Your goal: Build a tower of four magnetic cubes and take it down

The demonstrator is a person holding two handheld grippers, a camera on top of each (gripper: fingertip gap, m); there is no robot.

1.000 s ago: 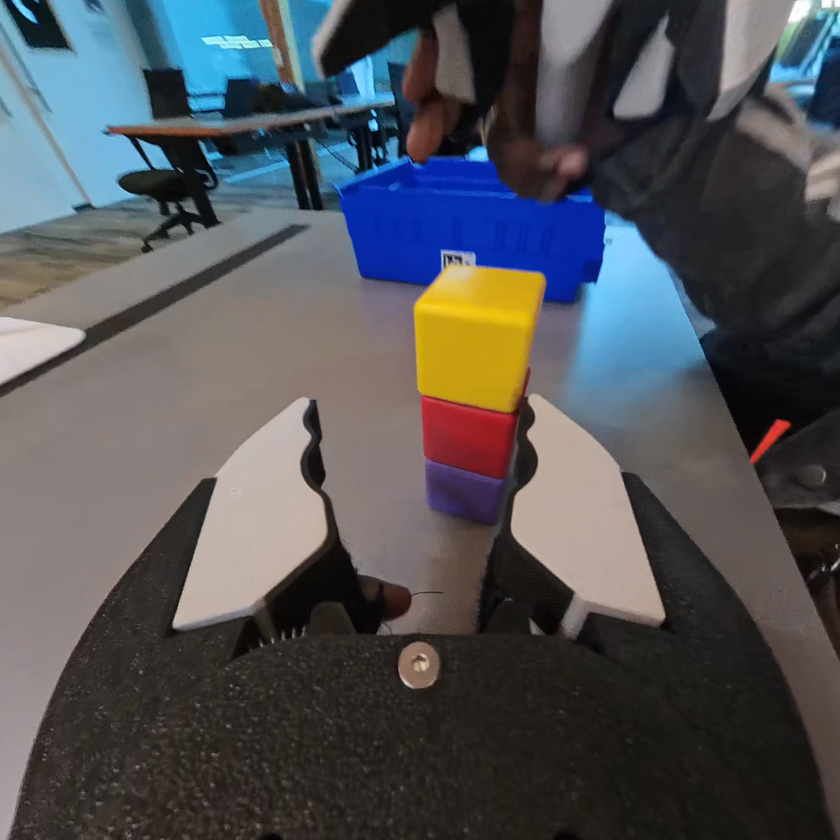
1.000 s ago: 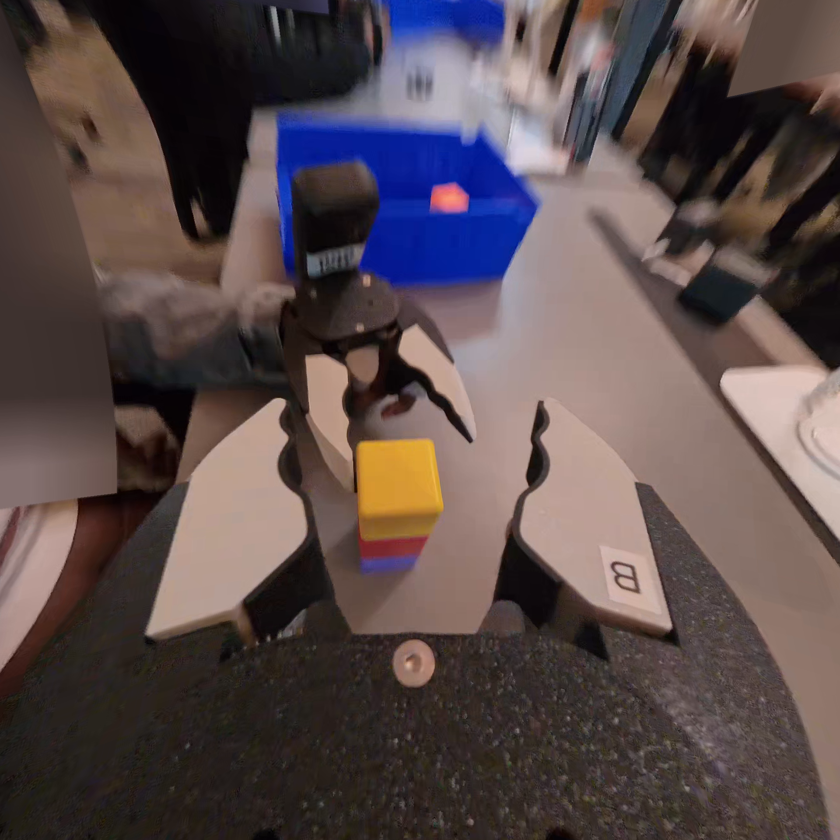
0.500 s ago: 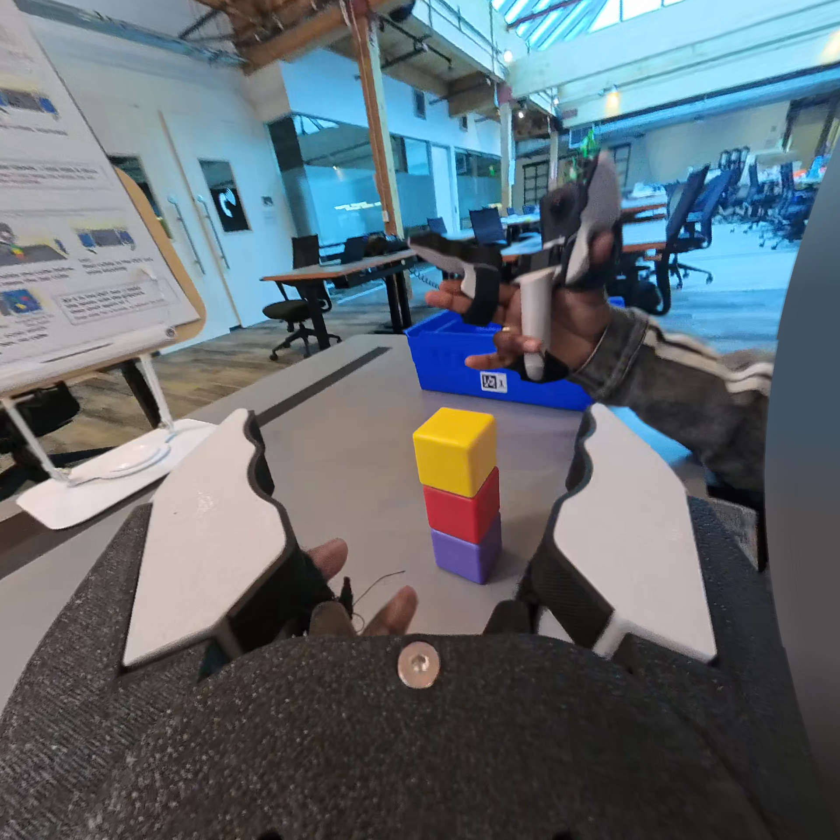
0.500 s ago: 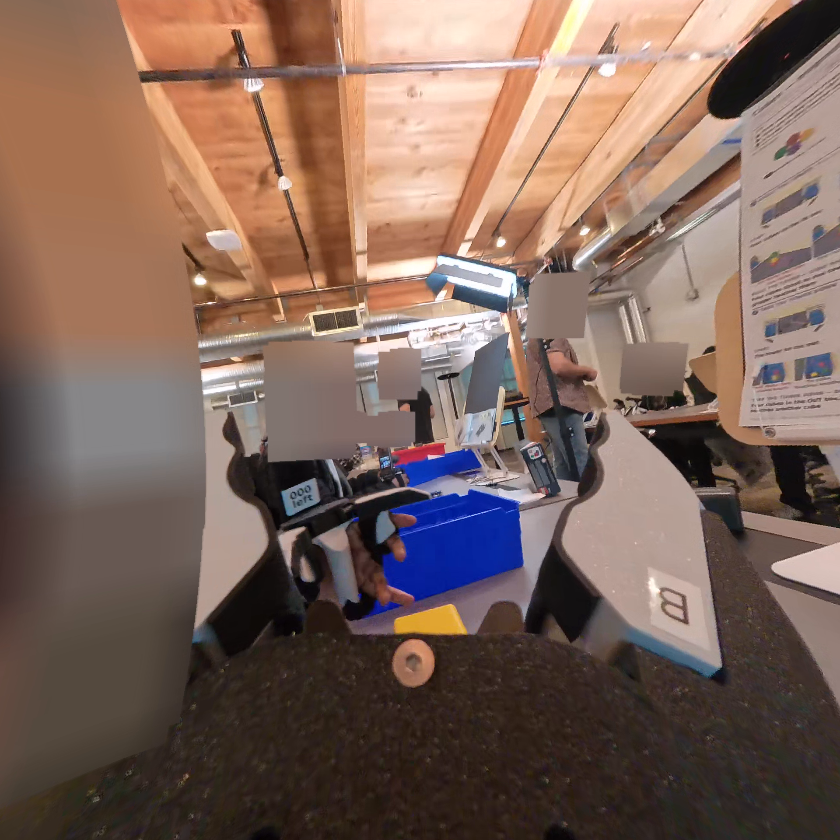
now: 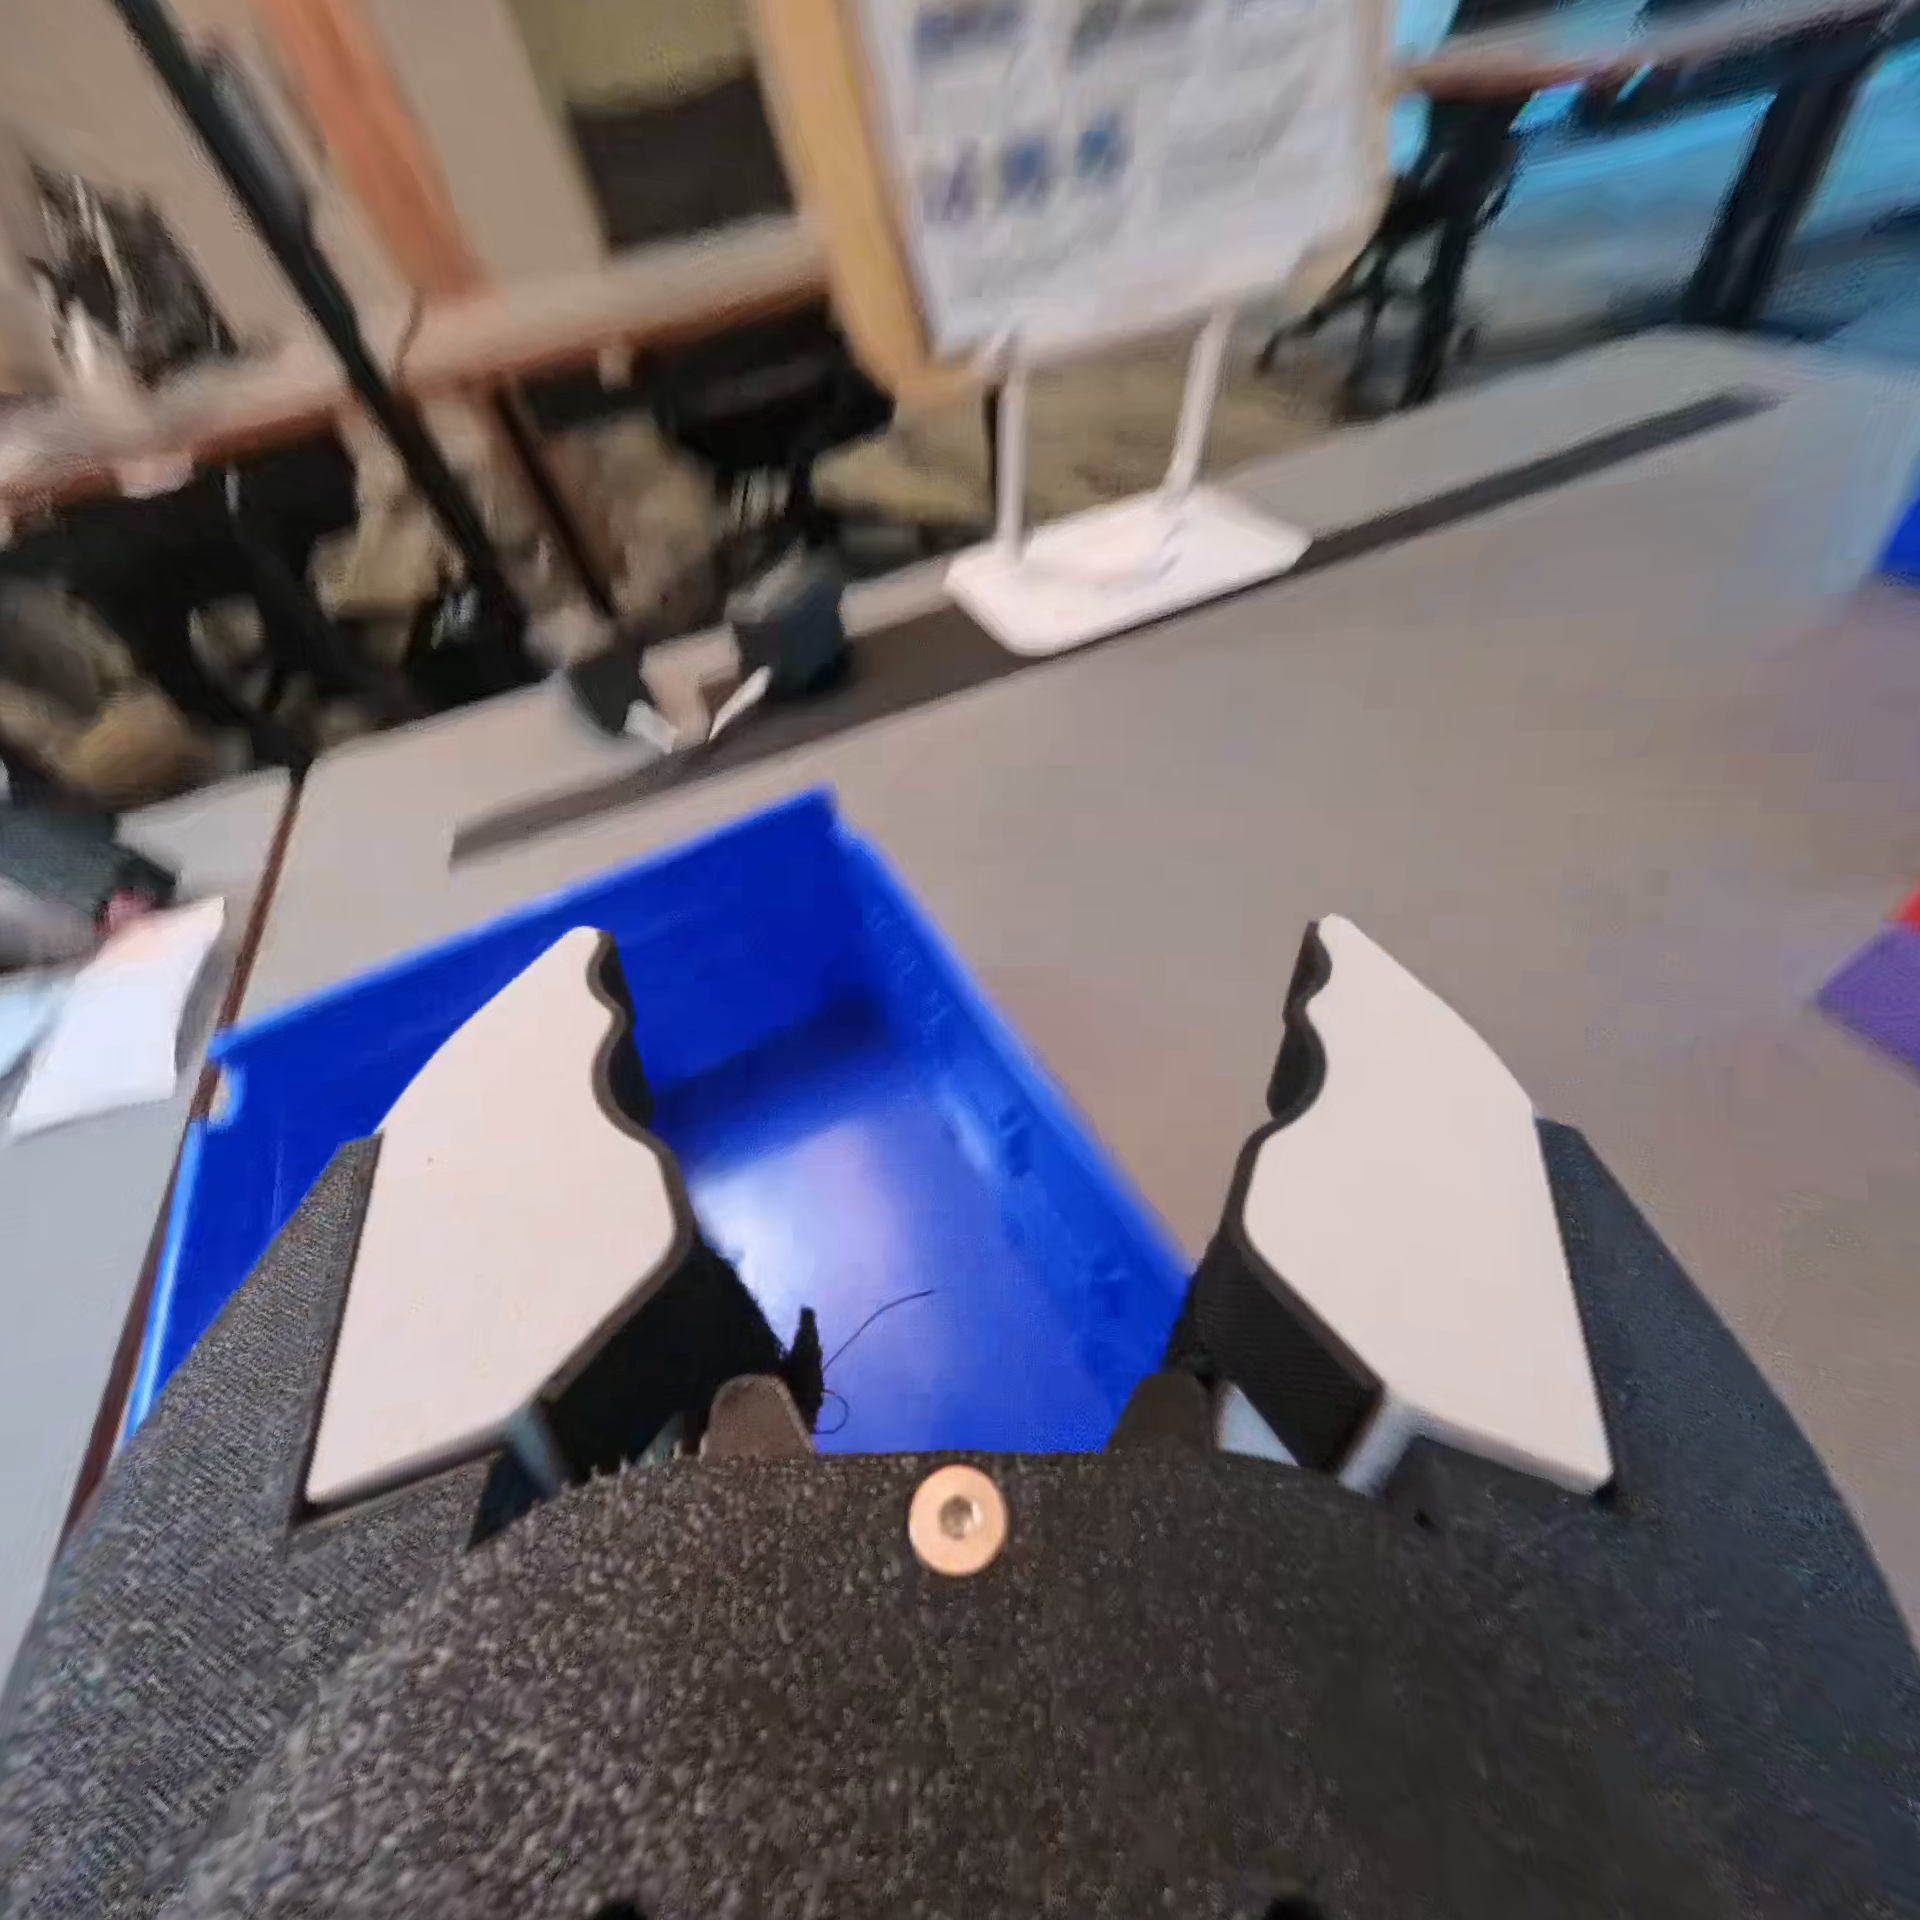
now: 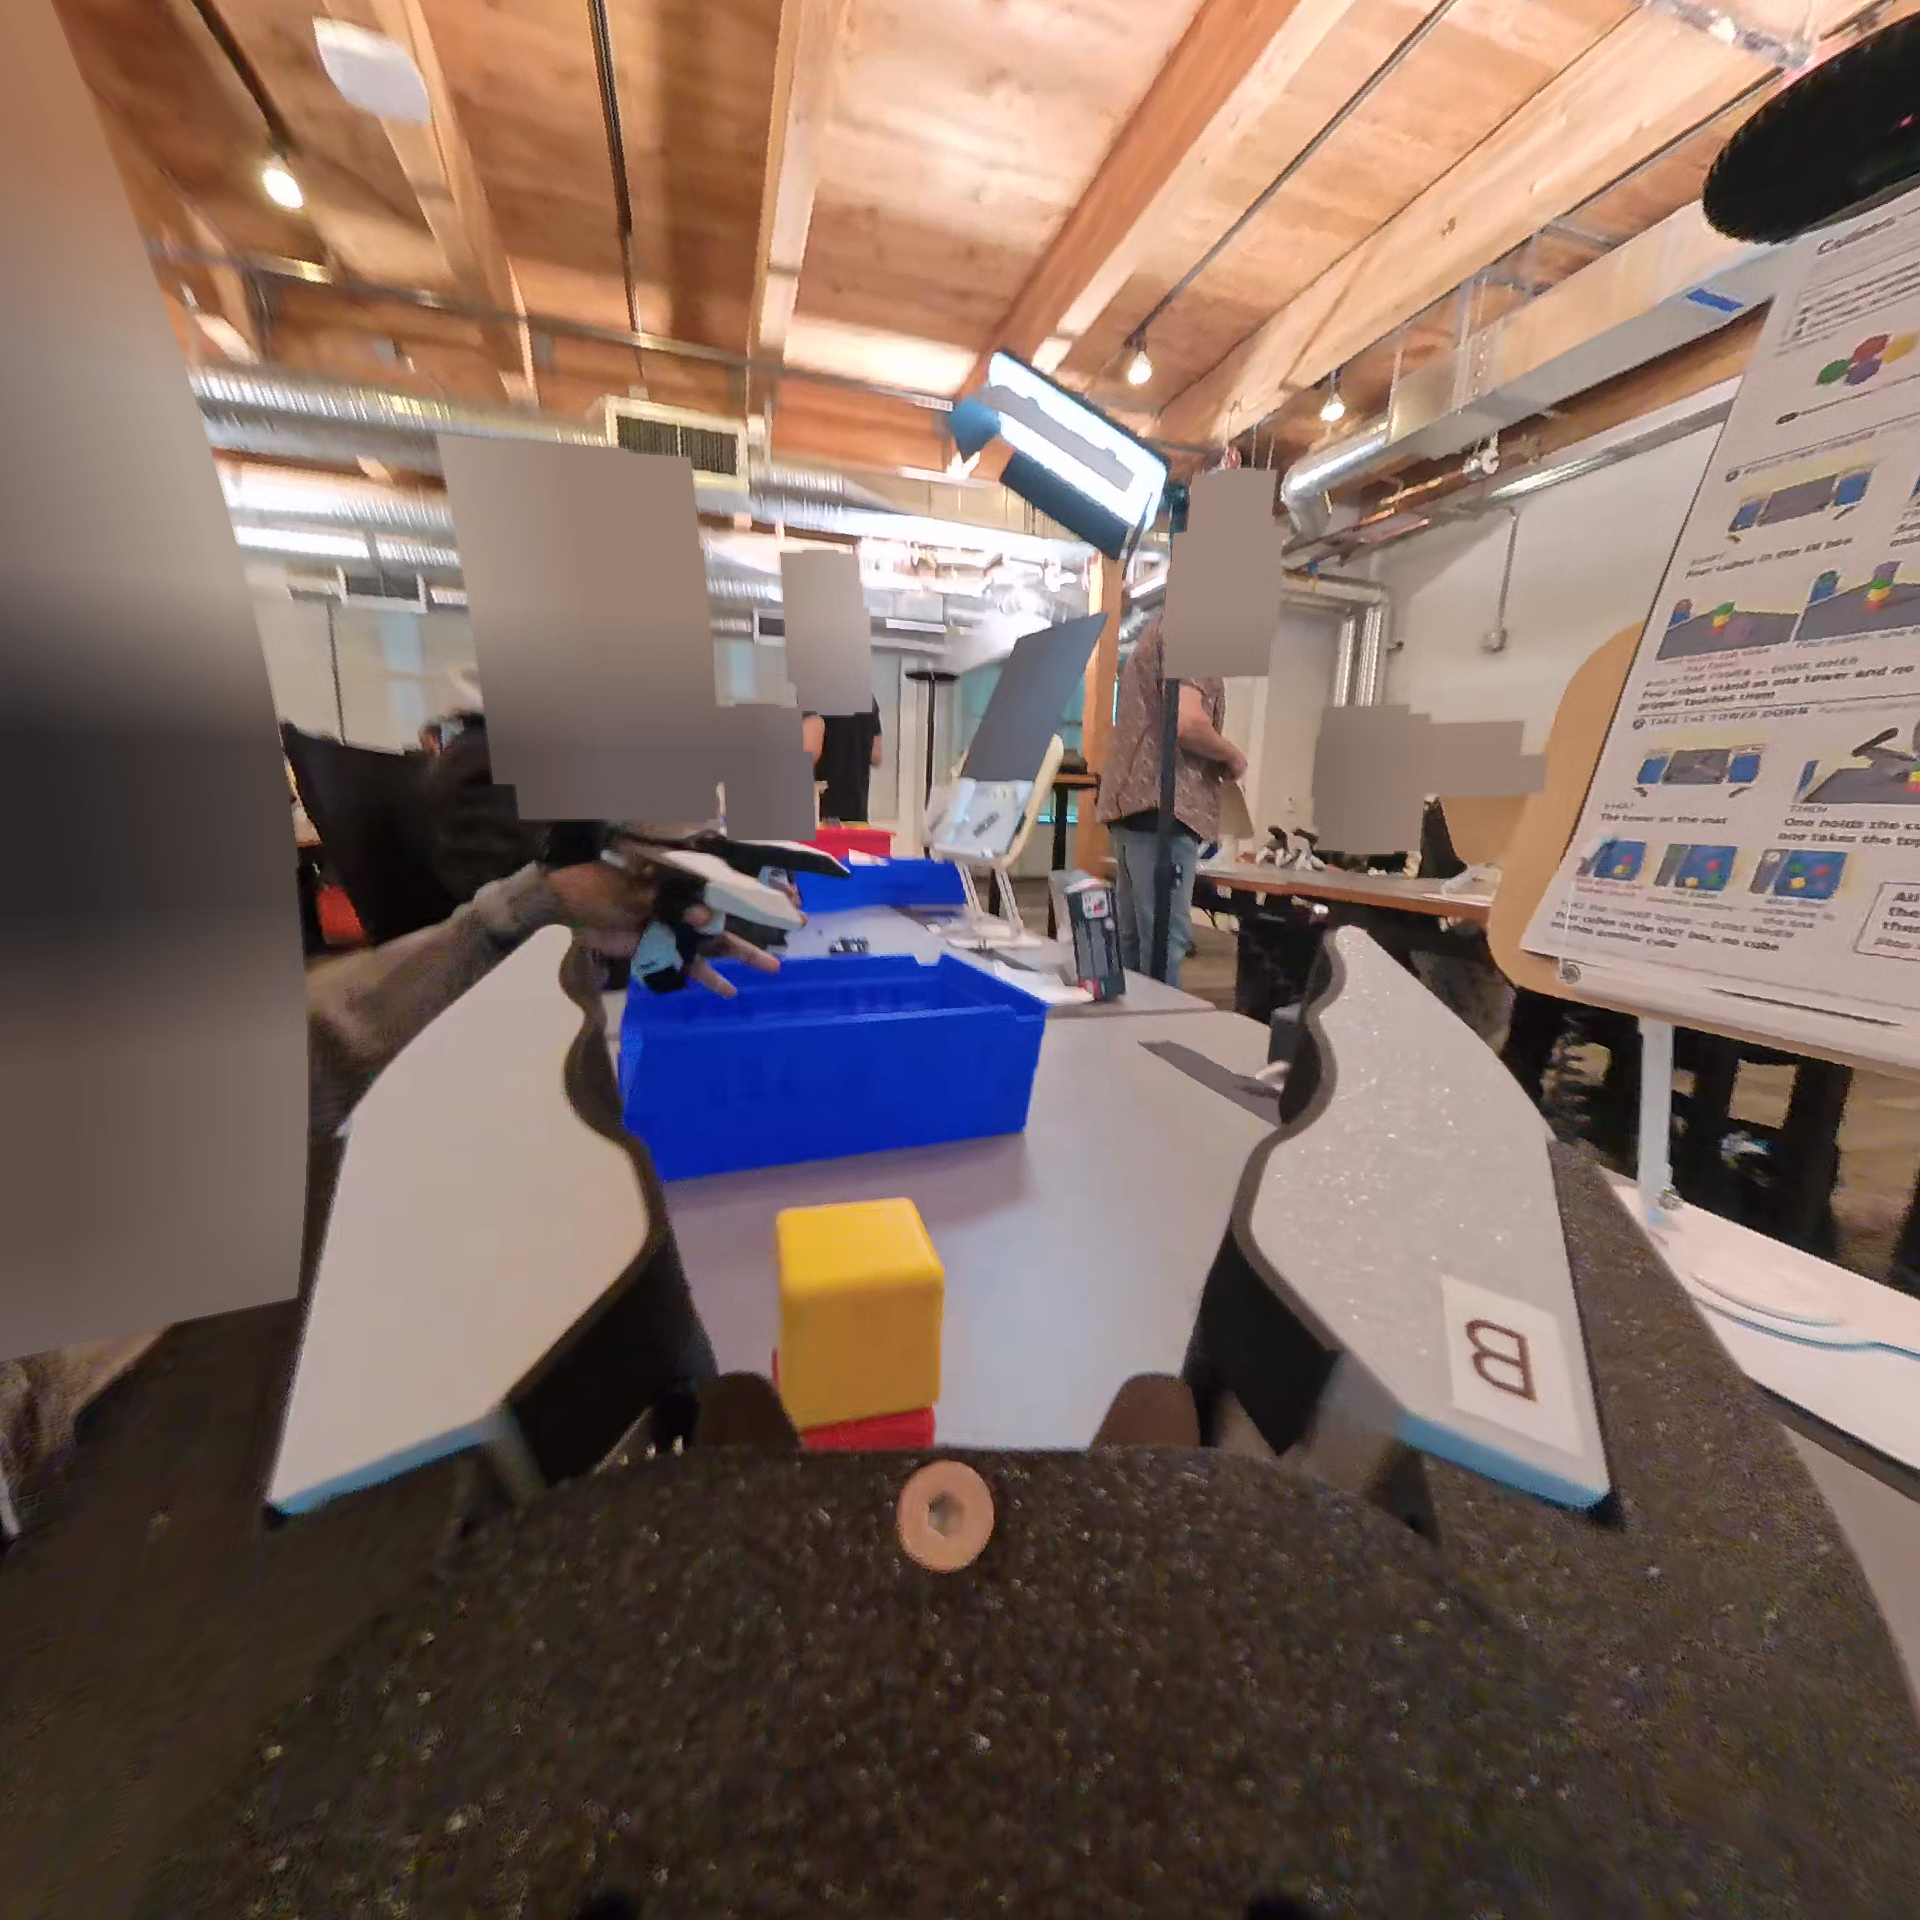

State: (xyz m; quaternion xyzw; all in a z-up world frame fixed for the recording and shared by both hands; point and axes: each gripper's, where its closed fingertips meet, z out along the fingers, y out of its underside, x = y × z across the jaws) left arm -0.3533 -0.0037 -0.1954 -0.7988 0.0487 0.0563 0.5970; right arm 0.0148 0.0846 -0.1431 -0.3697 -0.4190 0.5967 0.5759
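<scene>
Fingers spread wide and holding nothing, the left gripper (image 5: pixel 956 997) hangs over a blue bin (image 5: pixel 894 1174), whose visible floor looks bare between the white fingers (image 5: pixel 499 1195); the view is blurred. Across the grey bench (image 6: pixel 1091 1247), the right gripper (image 6: pixel 951 997) is likewise open and holding nothing, its fingers (image 6: pixel 1392 1174) standing well apart on either side of a yellow cube (image 6: pixel 860 1309) that tops the stack, without touching it. A red cube (image 6: pixel 871 1429) shows just beneath the yellow one, and a purple cube (image 5: pixel 1875 997) appears at the edge of the left view, so the tower seems to stand three high on the bench, near the bin. The step in hand looks like the search for a fourth cube, which no view shows; whether it lies in a hidden corner of the bin cannot be told. The next move calls for finding that cube, closing squarely on it, and setting it on the yellow one without knocking the stack.
</scene>
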